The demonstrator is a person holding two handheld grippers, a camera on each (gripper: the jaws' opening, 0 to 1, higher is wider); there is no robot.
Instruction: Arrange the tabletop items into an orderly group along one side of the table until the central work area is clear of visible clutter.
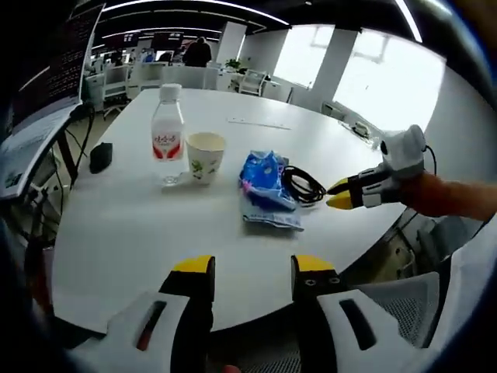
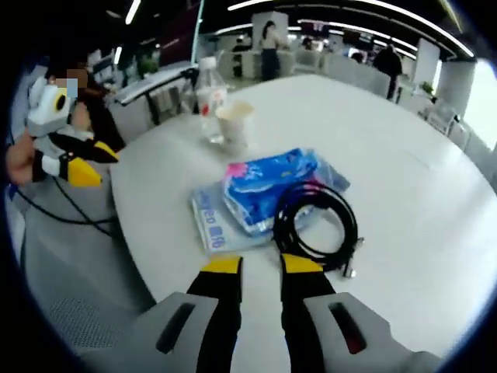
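Bright window (image 1: 388,78) glare, ceiling strip lights (image 2: 365,8); fisheye-bent edges; right gripper view slightly blurred.

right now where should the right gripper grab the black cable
Grip the coiled black cable at the near arc of its loop, coming from above. It lies flat, partly on the blue packet, so the fingers of the right gripper can straddle the bundled strands there.

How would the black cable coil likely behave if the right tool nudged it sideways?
The cable is loosely coiled, so it would probably deform or unwind rather than slide whole. It partly overlaps the blue packet, so it may drag it. It looks light.
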